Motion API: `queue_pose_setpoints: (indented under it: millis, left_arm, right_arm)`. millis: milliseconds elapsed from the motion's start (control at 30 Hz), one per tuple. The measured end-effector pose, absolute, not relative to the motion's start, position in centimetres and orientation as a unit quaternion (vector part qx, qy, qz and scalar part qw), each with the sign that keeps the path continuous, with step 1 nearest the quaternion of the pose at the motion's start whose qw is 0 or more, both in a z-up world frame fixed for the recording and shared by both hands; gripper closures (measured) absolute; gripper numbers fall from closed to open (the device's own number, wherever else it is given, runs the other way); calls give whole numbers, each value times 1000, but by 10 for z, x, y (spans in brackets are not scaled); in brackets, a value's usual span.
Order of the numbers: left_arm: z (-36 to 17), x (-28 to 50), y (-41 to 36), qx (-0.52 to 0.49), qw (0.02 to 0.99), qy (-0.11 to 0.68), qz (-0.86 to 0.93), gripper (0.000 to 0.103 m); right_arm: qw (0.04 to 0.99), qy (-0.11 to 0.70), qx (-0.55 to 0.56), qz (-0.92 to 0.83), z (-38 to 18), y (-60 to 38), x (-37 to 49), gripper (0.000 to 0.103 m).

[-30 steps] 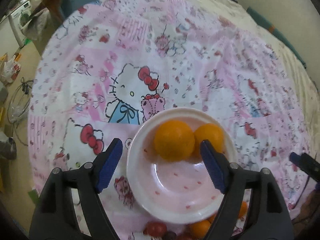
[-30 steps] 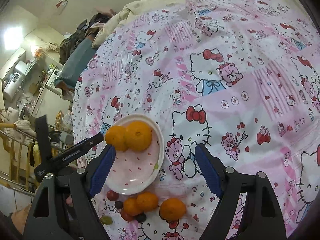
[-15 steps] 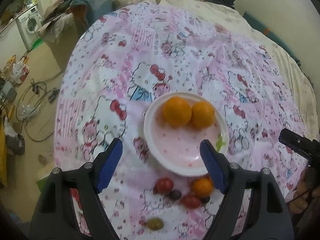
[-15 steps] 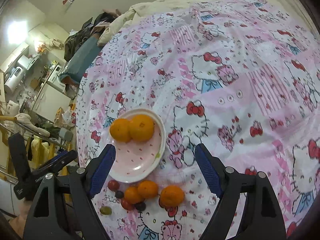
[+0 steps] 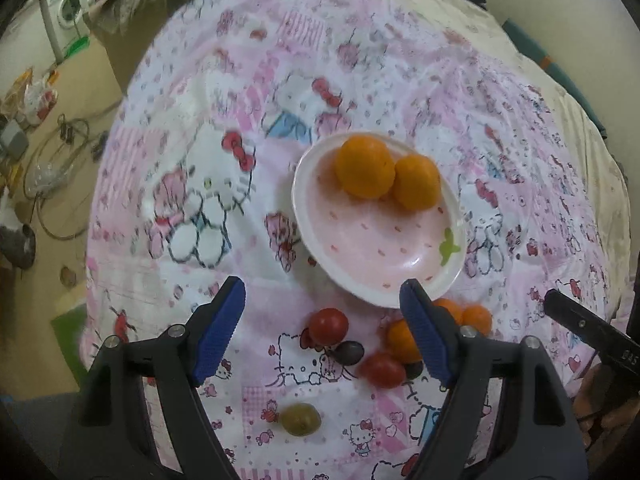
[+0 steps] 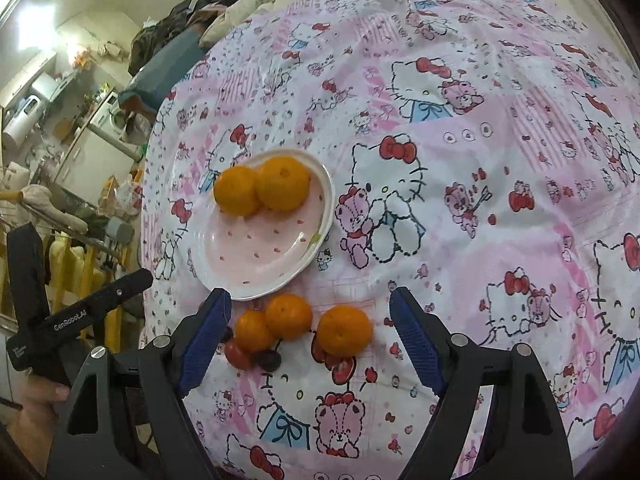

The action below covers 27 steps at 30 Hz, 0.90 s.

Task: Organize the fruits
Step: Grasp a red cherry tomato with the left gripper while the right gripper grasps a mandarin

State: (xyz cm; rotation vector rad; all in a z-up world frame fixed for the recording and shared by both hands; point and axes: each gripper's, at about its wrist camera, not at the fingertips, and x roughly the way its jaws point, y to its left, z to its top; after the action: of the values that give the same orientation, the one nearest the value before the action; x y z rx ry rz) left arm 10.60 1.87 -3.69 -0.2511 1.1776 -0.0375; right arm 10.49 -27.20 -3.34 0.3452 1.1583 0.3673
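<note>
Between picks: two oranges (image 5: 384, 176) already on the plate (image 5: 404, 286); three more (image 6: 304, 322), plus tomatoes (image 5: 328, 326) and grapes (image 5: 300, 419), just below the plate on the bedsheet (image 6: 460, 92). Left gripper (image 5: 322, 334) and right gripper (image 6: 310, 336) both released, nothing grasped. Next, probably: lower right jaws around nearest loose orange.

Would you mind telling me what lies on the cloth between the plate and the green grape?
In the left wrist view, a red tomato and a dark grape lie between the plate and the green grape; the rest is bare cloth.
</note>
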Motion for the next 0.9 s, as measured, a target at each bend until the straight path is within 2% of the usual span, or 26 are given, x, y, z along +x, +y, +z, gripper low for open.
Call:
queue_pose_setpoints:
  millis: [133,200,233,433,567,667,700,900]
  left_arm:
    - [-61,107,13,-121,801,586,-21,27]
    - [-70,107,10,-126,795,593,-27,38]
    - [-76,108,7,-127,789,600,-30,40]
    - [-91,115,-11,-95,779,619,-32,45]
    - [-99,120,-16,-70,776,627,-23,65]
    - [-102,121,-22,-53,774,630,-23,70]
    - [-104,121,-23,-48,774,631,-22,76]
    - [-102,123,-17,-73,774,628,-27,77]
  right_arm:
    - [804,546,162,170,-39,-270,108,19]
    - [801,551,165,164,-43,-273,109,19]
    - [799,554,169,162,-46,-274,109,19]
    - [791,562,173,168,-50,-275,111,19]
    - [791,562,173,171,-50,-274,112,19]
    - [790,564,169,171,-51,-272,114,19]
    - [789,565,169,172,-52,-271,114,19]
    - [789,566,162,175,-52,-268,115,19]
